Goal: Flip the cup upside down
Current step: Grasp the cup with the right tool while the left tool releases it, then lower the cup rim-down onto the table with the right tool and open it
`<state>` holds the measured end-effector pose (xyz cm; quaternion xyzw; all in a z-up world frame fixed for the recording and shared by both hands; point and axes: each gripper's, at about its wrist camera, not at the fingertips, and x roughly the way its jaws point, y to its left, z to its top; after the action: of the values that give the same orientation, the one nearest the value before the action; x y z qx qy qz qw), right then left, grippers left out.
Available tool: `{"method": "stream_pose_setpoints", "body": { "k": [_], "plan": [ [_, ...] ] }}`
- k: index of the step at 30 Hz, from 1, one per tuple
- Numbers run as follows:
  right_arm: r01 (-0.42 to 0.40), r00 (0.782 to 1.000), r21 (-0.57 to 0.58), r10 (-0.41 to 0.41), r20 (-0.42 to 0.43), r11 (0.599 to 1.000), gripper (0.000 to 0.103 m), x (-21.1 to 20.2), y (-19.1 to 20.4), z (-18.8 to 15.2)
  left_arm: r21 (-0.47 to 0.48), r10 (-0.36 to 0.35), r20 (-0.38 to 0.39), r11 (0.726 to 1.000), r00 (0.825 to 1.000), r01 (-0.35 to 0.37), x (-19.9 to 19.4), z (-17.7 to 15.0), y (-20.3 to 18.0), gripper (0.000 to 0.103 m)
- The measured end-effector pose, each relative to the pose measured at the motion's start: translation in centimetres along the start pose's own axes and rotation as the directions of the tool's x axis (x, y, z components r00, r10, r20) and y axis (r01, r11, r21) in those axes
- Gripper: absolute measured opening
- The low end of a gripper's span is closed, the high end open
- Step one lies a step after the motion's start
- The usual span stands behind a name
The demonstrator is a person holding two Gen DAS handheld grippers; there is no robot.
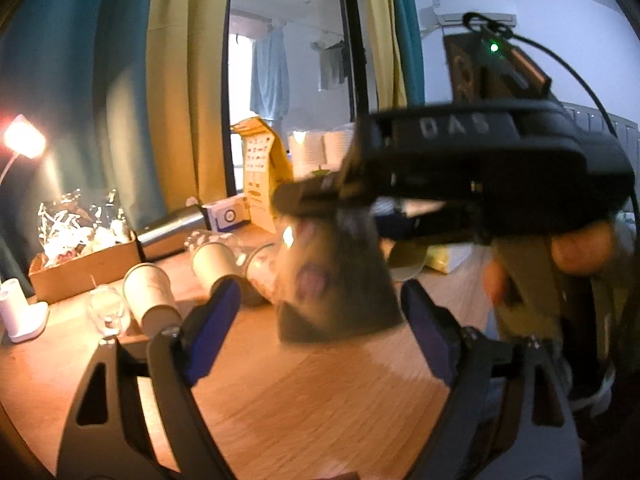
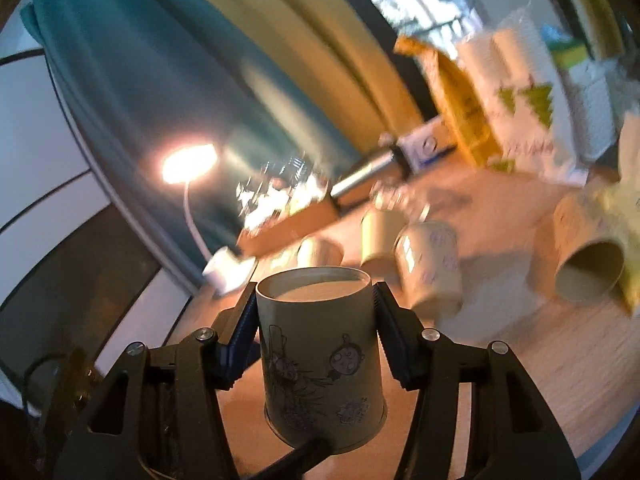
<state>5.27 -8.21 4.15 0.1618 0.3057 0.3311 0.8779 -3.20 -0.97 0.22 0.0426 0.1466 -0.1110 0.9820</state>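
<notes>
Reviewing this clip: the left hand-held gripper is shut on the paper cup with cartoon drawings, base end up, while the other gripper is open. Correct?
Not quite: the right hand-held gripper holds the paper cup, as the right wrist view shows. Its base end is up, and the left hand-held gripper is open.

Cream cup [image 2: 320, 344], cartoon doodles; blue fingers [image 2: 244, 336]; teal curtain [image 2: 132, 80].

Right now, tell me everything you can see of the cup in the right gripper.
The cup is a pale paper cup with cartoon drawings on its side. It is held base up and wider rim down, above the wooden table. The right gripper is shut on its sides, one blue pad on each. The left gripper is open and not touching it.
</notes>
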Motion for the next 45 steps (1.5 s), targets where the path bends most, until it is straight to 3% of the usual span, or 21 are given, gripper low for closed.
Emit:
{"method": "stream_pose_setpoints", "body": {
  "k": [4, 9, 12, 16, 22, 27, 30, 36, 45],
  "plan": [
    [0.106, 0.991, -0.065, -0.100, 0.089, 0.992, 0.059, 1.5, 0.2, -0.1, -0.050, 0.041, -0.018, 0.998, 0.999, -0.042, -0.3, -0.2, 1.9, 0.084],
    [0.211, 0.976, -0.132, -0.203, 0.073, 0.968, 0.059, 5.2, -0.4, -2.6, -0.140, 0.118, -0.032, 0.983, 0.992, -0.121, -0.9, -0.6, 4.7, 0.084],
    [0.263, 0.964, -0.141, -0.255, 0.074, 0.954, 0.059, 5.8, -0.8, -3.3, -0.199, 0.134, -0.079, 0.969, 0.988, -0.147, -0.3, -0.8, 6.1, 0.084],
    [0.293, 0.955, -0.147, -0.280, 0.100, 0.945, 0.059, 5.2, -0.9, -3.4, -0.235, 0.143, -0.076, 0.959, 0.987, -0.157, -0.2, -1.0, 7.0, 0.084],
    [0.334, 0.942, -0.141, -0.328, 0.064, 0.932, 0.060, 5.6, -1.3, -3.7, -0.237, 0.156, -0.076, 0.956, 0.985, -0.170, -0.5, -1.0, 7.2, 0.084],
    [0.342, 0.940, -0.150, -0.337, 0.053, 0.928, 0.061, 5.8, -1.3, -4.0, -0.248, 0.163, -0.087, 0.952, 0.983, -0.180, -0.4, -1.0, 7.5, 0.084],
    [0.342, 0.940, -0.149, -0.337, 0.060, 0.928, 0.067, 5.7, -1.2, -4.0, -0.244, 0.163, -0.088, 0.953, 0.983, -0.180, -0.3, -1.0, 7.5, 0.084],
    [0.344, 0.939, -0.148, -0.339, 0.062, 0.927, 0.067, 5.2, -1.0, -4.0, -0.240, 0.160, -0.087, 0.955, 0.983, -0.176, -0.4, -1.0, 7.3, 0.084],
    [0.410, 0.912, -0.189, -0.403, 0.075, 0.892, 0.072, 0.1, 1.3, -6.0, -0.234, 0.160, -0.076, 0.957, 0.984, -0.173, -0.4, -0.9, 6.9, 0.084]
  ]
}}
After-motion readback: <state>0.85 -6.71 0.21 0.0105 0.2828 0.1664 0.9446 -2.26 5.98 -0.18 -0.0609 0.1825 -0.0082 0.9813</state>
